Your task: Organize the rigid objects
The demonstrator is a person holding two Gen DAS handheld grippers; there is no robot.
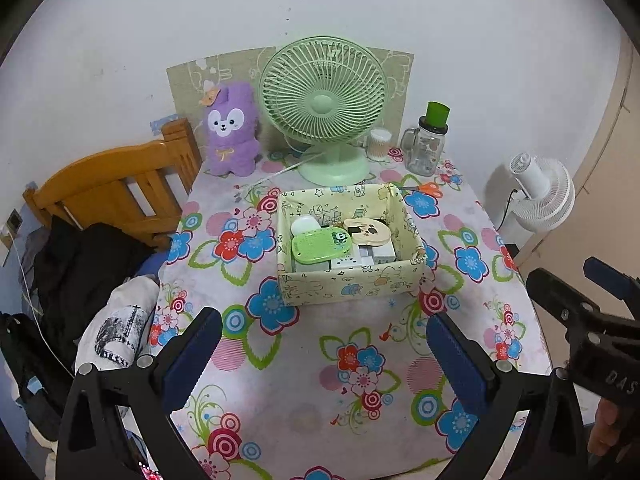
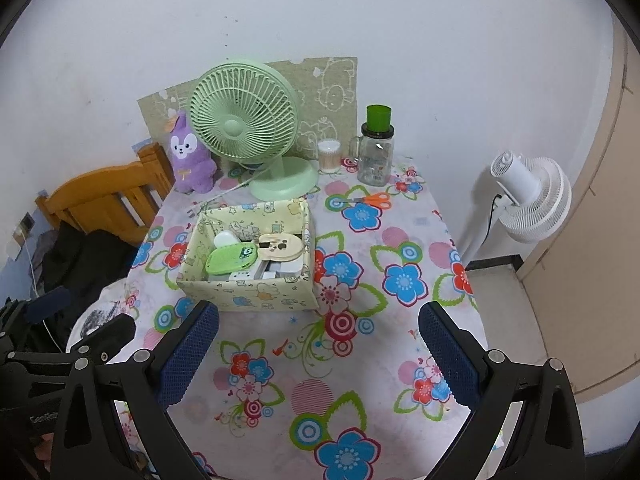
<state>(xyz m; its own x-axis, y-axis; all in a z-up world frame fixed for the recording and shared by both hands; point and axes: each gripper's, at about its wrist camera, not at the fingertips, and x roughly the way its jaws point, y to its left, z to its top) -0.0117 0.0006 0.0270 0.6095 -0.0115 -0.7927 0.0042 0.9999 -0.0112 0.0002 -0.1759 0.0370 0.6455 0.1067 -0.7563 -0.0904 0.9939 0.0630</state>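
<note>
1. My left tongs [image 1: 322, 360] stand wide apart and hold nothing.
2. My right tongs [image 2: 318, 354] are also wide and hold nothing.
3. The patterned box [image 1: 352, 284] with the small items stands mid-tabletop [image 1: 280, 380], before the green fan [image 1: 323, 100].

Both views look forward and down over the near edge of the table [image 1: 360, 360], each from behind its own wide-spread fingers. The left wrist view sits left of the right gripper [image 1: 592, 292], which shows at its right edge; the right wrist view has the left gripper [image 2: 60, 320] at its left edge. Both share the box [image 1: 348, 280] ahead of the fingers, well apart from them, with the fan [image 1: 324, 100] and wall beyond.
</note>
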